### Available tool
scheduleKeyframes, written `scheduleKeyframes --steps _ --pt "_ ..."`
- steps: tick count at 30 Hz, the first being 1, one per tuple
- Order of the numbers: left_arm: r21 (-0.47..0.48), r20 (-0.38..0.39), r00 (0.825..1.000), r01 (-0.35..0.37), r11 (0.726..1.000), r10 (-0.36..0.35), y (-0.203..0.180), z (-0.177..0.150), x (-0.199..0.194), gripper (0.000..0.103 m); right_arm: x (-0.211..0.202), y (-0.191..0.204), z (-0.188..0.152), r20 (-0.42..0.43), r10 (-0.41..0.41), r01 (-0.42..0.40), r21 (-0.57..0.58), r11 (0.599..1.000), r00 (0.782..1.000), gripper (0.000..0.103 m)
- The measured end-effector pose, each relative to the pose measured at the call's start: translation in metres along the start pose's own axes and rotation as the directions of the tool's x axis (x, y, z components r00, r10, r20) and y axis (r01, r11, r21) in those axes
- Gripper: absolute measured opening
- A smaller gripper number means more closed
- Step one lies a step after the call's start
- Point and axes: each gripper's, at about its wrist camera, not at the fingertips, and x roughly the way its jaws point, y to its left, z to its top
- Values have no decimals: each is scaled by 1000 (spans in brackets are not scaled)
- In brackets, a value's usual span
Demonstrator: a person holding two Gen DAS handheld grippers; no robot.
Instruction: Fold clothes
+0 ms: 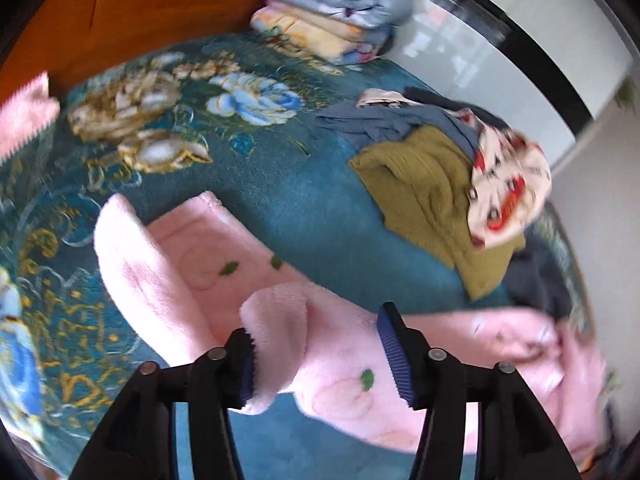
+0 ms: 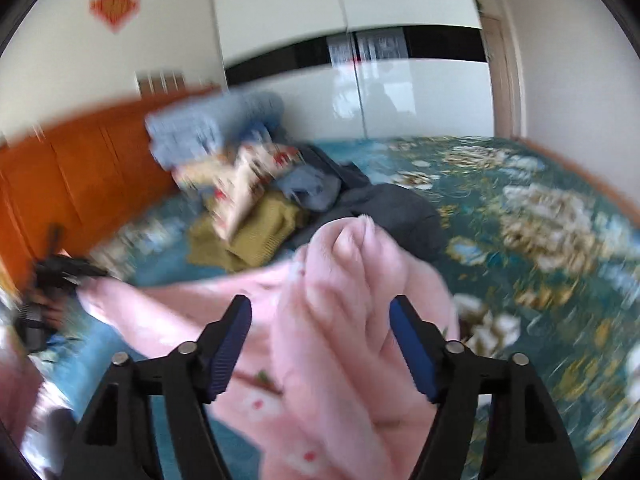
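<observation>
Your left gripper [image 1: 320, 356] had its jaws well apart, and a fluffy flap of the pink fleece garment [image 1: 332, 364] lay between them; the flap brushed the left pad, but the pads did not pinch it. Your right gripper [image 2: 322, 344] was also wide open, with a bunched ridge of the same pink fleece garment [image 2: 352, 320] rising between its jaws, neither pad pressing on it. The garment lay spread across the near part of the bed [image 1: 272, 196], over the teal floral blanket. Beyond it sat a loose pile of clothes [image 1: 436, 184]: an olive knit, grey pieces and a cream print with red. Folded quilts [image 1: 332, 4] were stacked at the far end by the orange headboard [image 2: 80, 168]. The right wrist view was blurred, and your other gripper showed dimly at its left edge.
</observation>
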Motion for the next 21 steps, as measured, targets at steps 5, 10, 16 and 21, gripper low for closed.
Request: scheduleKeyframes --steps 5,10,16,21 --pt "70 -22 1000 -8 998 9 1 -2 9 61 49 -11 25 -137 21 -7 96 995 990 69" --pt "43 -62 997 45 998 -43 6 5 15 61 73 -20 28 -227 82 -40 185 982 970 16" --pt "144 -64 998 8 990 1 -4 -5 17 59 23 -72 52 -75 2 17 253 967 997 0" --pt "171 -60 997 -33 985 44 -16 -7 28 59 -43 -173 59 9 -224 203 386 900 975 0"
